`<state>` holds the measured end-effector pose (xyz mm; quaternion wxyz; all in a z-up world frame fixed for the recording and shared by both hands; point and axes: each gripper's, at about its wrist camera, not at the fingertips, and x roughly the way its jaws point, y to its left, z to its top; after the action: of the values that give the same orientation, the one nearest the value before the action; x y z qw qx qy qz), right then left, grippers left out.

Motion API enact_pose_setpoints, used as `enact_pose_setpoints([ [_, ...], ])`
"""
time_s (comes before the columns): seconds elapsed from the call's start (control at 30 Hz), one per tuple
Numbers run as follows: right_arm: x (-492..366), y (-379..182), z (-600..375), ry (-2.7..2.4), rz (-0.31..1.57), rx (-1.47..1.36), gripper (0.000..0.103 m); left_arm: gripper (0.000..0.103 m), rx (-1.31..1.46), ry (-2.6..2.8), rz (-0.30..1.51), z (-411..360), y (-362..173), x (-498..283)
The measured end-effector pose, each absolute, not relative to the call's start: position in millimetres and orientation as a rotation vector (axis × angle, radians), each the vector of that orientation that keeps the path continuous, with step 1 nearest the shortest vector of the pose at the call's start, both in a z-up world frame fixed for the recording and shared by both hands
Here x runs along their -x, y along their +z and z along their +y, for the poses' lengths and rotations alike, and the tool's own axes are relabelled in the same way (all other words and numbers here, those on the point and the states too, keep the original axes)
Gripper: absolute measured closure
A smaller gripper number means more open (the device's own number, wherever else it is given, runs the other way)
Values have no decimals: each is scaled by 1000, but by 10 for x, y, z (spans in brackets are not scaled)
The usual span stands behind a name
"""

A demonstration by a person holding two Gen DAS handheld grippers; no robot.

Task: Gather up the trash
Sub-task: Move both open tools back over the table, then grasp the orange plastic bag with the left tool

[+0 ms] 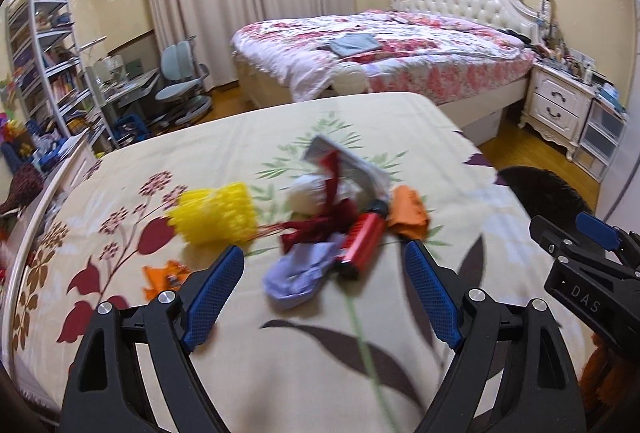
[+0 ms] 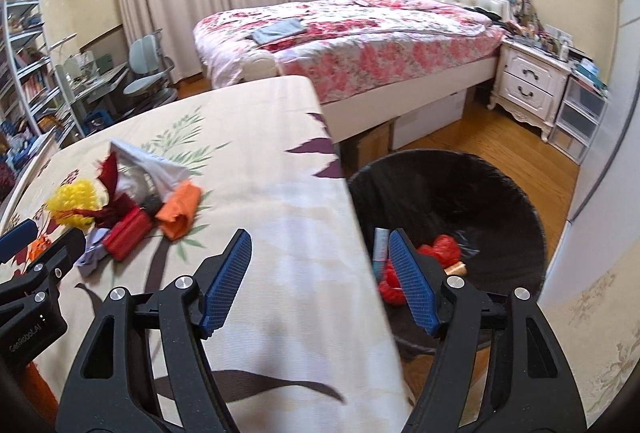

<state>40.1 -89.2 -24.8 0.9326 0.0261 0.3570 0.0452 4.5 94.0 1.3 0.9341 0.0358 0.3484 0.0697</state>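
Note:
A pile of trash lies on the floral-sheeted bed [image 1: 280, 373]: a yellow foam net [image 1: 218, 213], a red box [image 1: 364, 239], an orange wrapper [image 1: 408, 211], a lilac crumpled piece [image 1: 300, 271], dark red ribbon [image 1: 320, 221] and a grey packet [image 1: 352, 165]. My left gripper [image 1: 324, 265] is open just before the pile, empty. My right gripper [image 2: 320, 253] is open and empty over the bed's right edge, beside a black bin [image 2: 460, 193] holding red netting [image 2: 444, 247] and a tube [image 2: 382, 245]. The pile also shows in the right wrist view [image 2: 132, 221].
A small orange scrap [image 1: 166, 277] lies on the sheet at the left. A second bed [image 1: 400, 45], a white nightstand [image 1: 560, 105], a desk with chair [image 1: 184, 81] and shelves [image 1: 44, 53] stand beyond. Wooden floor [image 2: 480, 141] surrounds the bin.

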Motion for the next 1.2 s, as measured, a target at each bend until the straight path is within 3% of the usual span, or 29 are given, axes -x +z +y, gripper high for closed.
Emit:
enact_pose_setpoints([
  [0.63, -441, -252, -148, 234, 762, 23, 33, 22, 79, 302, 827, 1923, -324, 38],
  [0.7, -474, -259, -128, 236, 764, 25, 33, 38, 84, 292, 839, 1948, -345, 3],
  [0.8, -548, -258, -87, 233, 765, 26, 33, 49, 96, 264, 864, 1963, -380, -50],
  [1.03, -750, -289, -1, 233, 786, 22, 36, 54, 76, 233, 843, 1946, -358, -97],
  [1.2, -871, -372, 69, 225, 821, 34, 49, 53, 67, 227, 831, 1926, -336, -136],
])
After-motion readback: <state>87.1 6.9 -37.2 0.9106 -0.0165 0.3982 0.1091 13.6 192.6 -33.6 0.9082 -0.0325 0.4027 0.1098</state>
